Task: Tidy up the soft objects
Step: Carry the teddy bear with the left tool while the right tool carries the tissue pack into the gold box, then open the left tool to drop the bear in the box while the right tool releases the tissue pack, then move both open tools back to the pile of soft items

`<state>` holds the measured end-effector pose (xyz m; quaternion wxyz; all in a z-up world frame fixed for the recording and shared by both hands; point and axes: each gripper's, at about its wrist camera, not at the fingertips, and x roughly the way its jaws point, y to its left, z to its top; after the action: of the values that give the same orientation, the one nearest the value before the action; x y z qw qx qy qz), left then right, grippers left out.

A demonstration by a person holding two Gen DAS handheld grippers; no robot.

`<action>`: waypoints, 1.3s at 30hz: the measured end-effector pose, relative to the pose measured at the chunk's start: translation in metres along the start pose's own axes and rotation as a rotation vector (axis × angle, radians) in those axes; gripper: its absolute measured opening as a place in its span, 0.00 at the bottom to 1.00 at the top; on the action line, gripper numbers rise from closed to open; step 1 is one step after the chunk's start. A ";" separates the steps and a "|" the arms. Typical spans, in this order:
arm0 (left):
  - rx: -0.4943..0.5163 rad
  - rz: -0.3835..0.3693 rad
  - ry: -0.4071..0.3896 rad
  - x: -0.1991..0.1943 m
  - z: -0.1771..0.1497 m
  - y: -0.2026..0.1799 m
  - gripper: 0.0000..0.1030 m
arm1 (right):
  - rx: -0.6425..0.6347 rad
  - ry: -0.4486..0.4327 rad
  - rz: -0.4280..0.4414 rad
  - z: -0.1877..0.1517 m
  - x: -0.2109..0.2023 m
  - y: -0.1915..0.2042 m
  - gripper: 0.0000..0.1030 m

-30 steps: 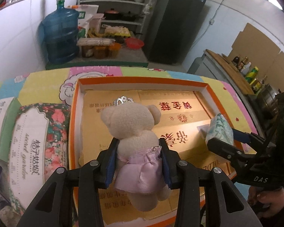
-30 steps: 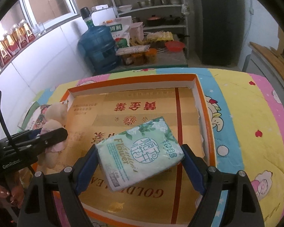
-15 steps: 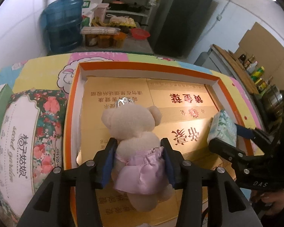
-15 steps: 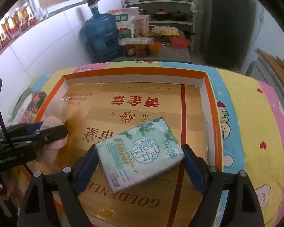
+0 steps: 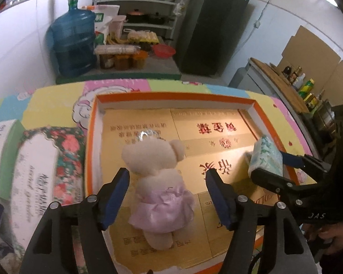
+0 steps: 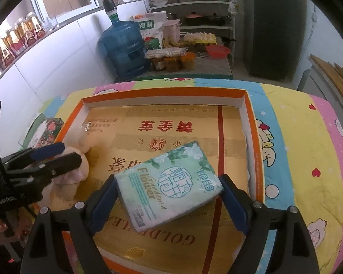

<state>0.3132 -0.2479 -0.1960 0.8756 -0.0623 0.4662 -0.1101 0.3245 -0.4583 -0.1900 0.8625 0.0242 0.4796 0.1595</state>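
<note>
The left tool [image 5: 167, 189] is standing wide open around a cream plush teddy bear in a lilac satin dress [image 5: 159, 182]; its jaws have just been spreading, and the blue pads [image 5: 116, 196] are now sitting clear of the bear on both sides. The bear is lying face down on the gold cardboard floor of a shallow orange-rimmed box [image 5: 176, 96], toward the box's near left part, with its head pointing to the far side.

The right tool [image 6: 169, 194] is gripping a pale green floral soft pack of tissues [image 6: 169, 185] by its two ends, the pack sitting tilted over the near right part of the same box. Whether the pack is touching the box floor is unclear.

The box is resting on a patchwork cartoon-print cloth covering the table [image 6: 304, 137]. Left of the box, a flower-patterned tissue box [image 5: 43, 173] is lying on the cloth.
</note>
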 end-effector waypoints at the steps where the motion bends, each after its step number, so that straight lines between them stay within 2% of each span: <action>1: -0.003 -0.006 -0.007 -0.004 0.001 0.001 0.69 | 0.000 -0.004 -0.003 0.000 -0.002 0.001 0.84; 4: -0.006 -0.016 -0.040 -0.015 0.001 0.003 0.69 | -0.013 -0.014 -0.020 -0.001 -0.005 0.004 0.84; 8: 0.008 -0.009 -0.063 -0.024 0.002 0.003 0.69 | 0.013 0.025 0.004 -0.005 0.003 0.002 0.85; 19: -0.007 -0.047 -0.133 -0.053 0.000 0.004 0.73 | 0.031 -0.086 0.004 -0.002 -0.027 0.005 0.85; 27: 0.026 -0.048 -0.174 -0.088 -0.003 0.003 0.73 | 0.193 -0.180 0.169 -0.005 -0.059 -0.003 0.85; 29: 0.028 -0.022 -0.161 -0.096 -0.005 0.005 0.73 | 0.184 -0.166 0.136 -0.007 -0.063 0.005 0.85; 32: 0.039 0.004 -0.186 -0.111 -0.009 0.009 0.73 | 0.136 -0.172 0.065 -0.011 -0.071 0.022 0.85; 39: 0.032 0.032 -0.246 -0.150 -0.022 0.033 0.73 | 0.118 -0.192 0.033 -0.019 -0.088 0.059 0.85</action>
<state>0.2182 -0.1783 -0.0945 0.9287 -0.0540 0.3544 -0.0949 0.2508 -0.4302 -0.1168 0.8988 0.0980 0.4028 0.1423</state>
